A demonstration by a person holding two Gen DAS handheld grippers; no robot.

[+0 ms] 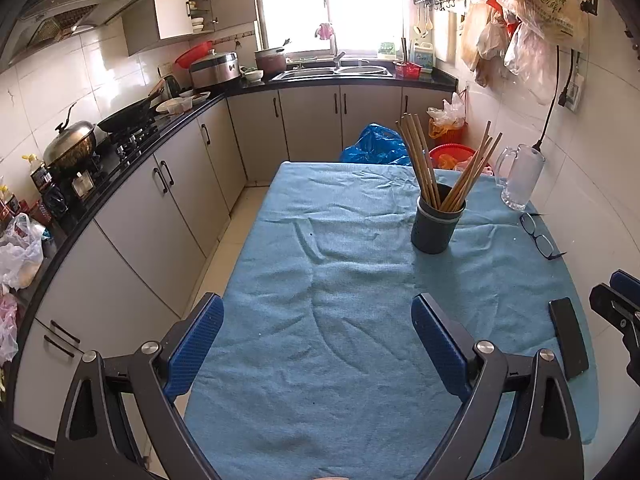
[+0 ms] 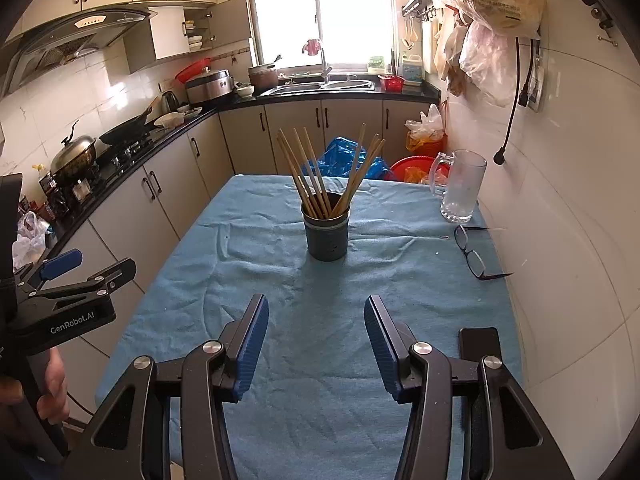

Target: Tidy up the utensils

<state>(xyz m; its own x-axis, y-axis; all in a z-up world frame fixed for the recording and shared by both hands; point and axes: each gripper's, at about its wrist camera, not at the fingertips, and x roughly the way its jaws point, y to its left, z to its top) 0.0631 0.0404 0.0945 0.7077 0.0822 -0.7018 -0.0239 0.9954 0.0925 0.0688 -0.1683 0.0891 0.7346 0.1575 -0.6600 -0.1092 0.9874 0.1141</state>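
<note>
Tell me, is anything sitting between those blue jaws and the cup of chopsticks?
Nothing visible does. Only bare blue cloth lies between the right gripper and the holder with its chopsticks. The glasses and phone lie off to the right.

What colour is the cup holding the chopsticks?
Dark grey with a paler band near the rim; the cup holding the chopsticks shows best in the right wrist view.

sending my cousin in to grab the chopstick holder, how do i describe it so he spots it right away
Go to the table with the blue cloth. Near its middle stands a dark round cup, upright, with wooden chopsticks fanning out of it. The glass mug nearby is clear and holds no sticks.
</note>
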